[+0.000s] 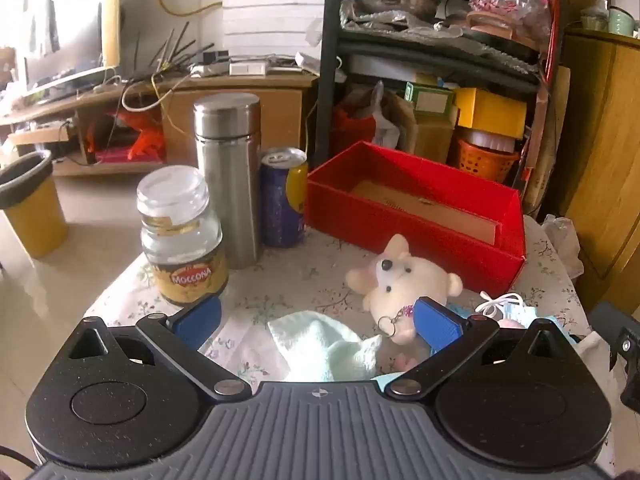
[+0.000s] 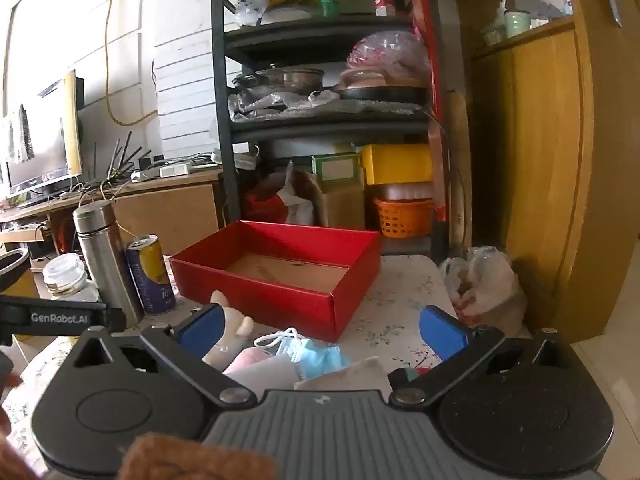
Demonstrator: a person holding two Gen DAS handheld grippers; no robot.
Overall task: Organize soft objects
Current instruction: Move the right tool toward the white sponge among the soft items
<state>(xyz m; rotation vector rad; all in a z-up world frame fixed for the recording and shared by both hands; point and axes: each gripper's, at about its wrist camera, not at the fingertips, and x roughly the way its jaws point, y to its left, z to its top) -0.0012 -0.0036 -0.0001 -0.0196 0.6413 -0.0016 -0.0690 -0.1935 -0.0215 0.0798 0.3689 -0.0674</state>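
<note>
A cream plush bear (image 1: 404, 280) with a key ring lies on the floral tablecloth in front of an empty red box (image 1: 420, 204). A pale green cloth (image 1: 324, 348) lies between the fingers of my left gripper (image 1: 318, 322), which is open and holds nothing. In the right wrist view my right gripper (image 2: 322, 330) is open and empty above a blue face mask (image 2: 312, 354), a pink soft item (image 2: 256, 364) and a white cloth (image 2: 344, 374). The bear (image 2: 232, 332) is partly hidden behind the left finger. The red box (image 2: 280, 276) stands just beyond.
A Moccona jar (image 1: 182, 236), a steel flask (image 1: 228, 176) and a blue-yellow can (image 1: 284, 196) stand at the table's left. A plastic bag (image 2: 484, 284) sits at the right edge. A black shelf (image 2: 328, 120) and a wooden cabinet (image 2: 540, 160) stand behind.
</note>
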